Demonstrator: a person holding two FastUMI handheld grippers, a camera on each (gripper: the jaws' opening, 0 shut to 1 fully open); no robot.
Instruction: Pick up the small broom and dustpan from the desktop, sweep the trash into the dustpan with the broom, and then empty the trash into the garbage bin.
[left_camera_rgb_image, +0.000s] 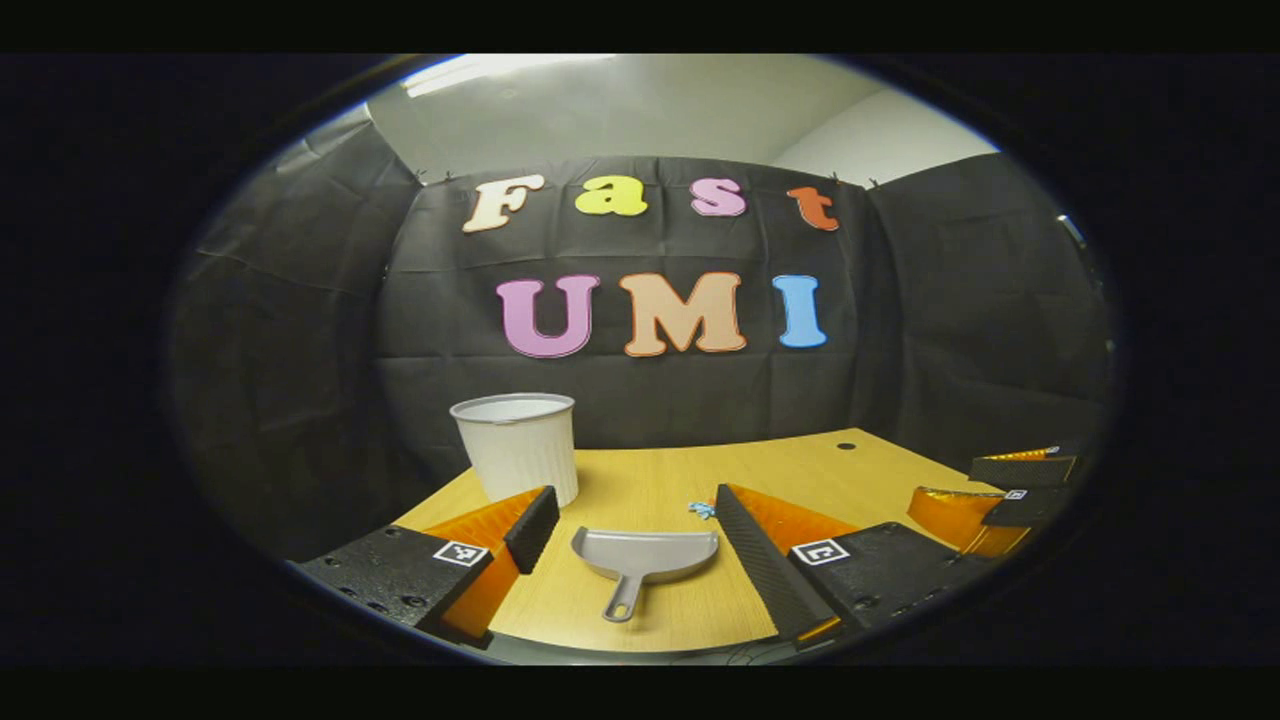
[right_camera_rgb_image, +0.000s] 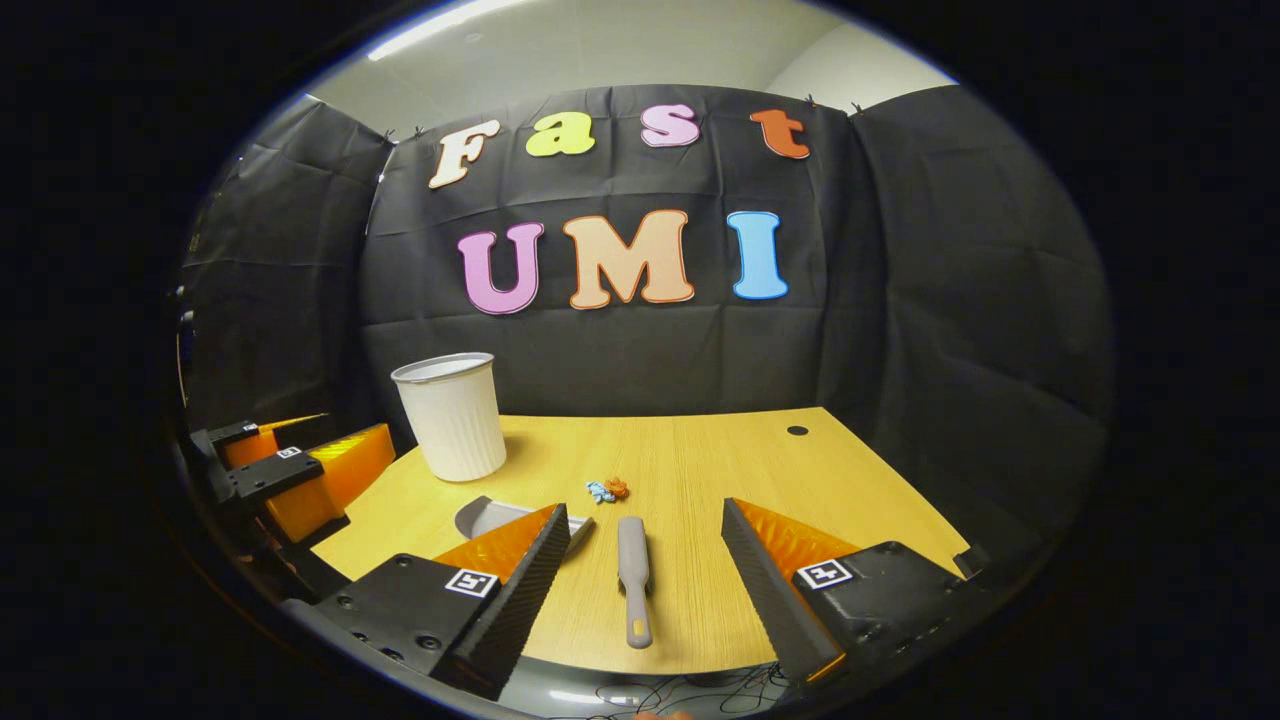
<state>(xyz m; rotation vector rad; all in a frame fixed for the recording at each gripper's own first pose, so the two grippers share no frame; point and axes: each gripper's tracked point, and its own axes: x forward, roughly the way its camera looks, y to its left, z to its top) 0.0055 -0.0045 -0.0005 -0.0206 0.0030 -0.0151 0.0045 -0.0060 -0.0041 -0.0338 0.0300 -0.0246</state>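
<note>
A grey dustpan lies flat on the wooden desk, handle toward me, between the spread fingers of my open left gripper, which hovers above it. In the right gripper view a small grey broom lies lengthwise on the desk, and my open right gripper hangs over it. Small blue and orange scraps of trash rest just beyond the broom; a blue scrap sits past the dustpan's right corner. A white ribbed garbage bin stands upright at the back left. Part of the dustpan peeks from behind my right gripper's left finger.
The right gripper appears at the right edge of the left gripper view; the left gripper appears at the left edge of the right gripper view. A dark cable hole marks the desk's far right. Cables hang below the near edge.
</note>
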